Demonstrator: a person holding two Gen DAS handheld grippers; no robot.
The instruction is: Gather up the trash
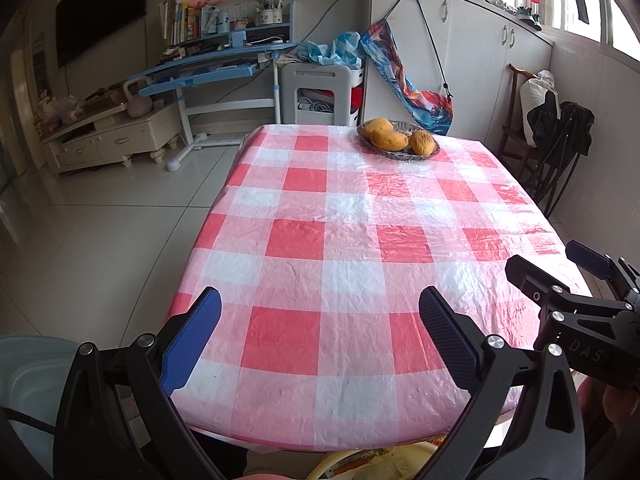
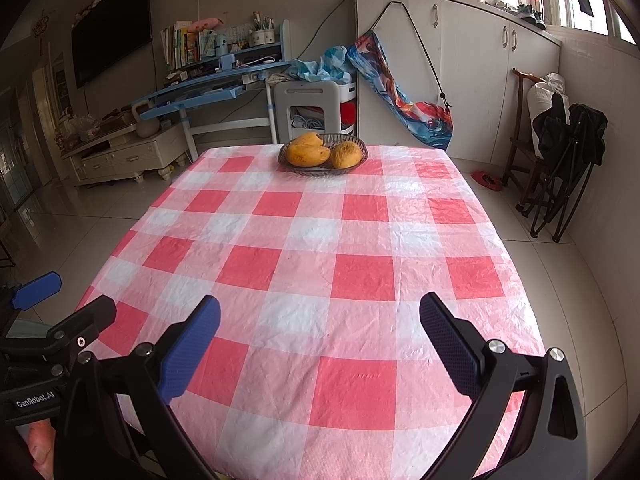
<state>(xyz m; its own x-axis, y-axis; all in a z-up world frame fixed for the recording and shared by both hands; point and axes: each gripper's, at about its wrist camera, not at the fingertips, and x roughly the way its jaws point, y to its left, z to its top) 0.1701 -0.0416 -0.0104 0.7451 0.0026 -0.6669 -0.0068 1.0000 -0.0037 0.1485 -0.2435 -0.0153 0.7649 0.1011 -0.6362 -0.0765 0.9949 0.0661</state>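
Two grippers hang over the near end of one table; the left gripper (image 1: 320,328) has its two blue-padded jaws spread wide with nothing between them; the right gripper (image 2: 320,332), just beside it, is equally wide and empty; each shows at the edge of the other's view, the right one (image 1: 576,276) at the far right of the left wrist view, the left one (image 2: 52,312) at the far left of the right wrist view.

The table carries one red-and-white checked tablecloth (image 1: 352,248); no trash can be made out on it in either view; at the table's far end sits one basket (image 2: 322,153) holding three mangoes (image 2: 308,154), touching one another.

Beyond the table, from the left: one dark television (image 2: 112,24) on the wall; one low cream cabinet (image 2: 128,152); one blue desk (image 2: 212,84) with books; one white stool (image 2: 306,106); one run of white cupboards (image 2: 460,52); one wooden chair (image 2: 524,120) and one folded black chair (image 2: 568,168) against the right wall.

At the bottom of the left wrist view, under the table's near edge, one yellowish rim (image 1: 340,462) shows; what it is cannot be told.
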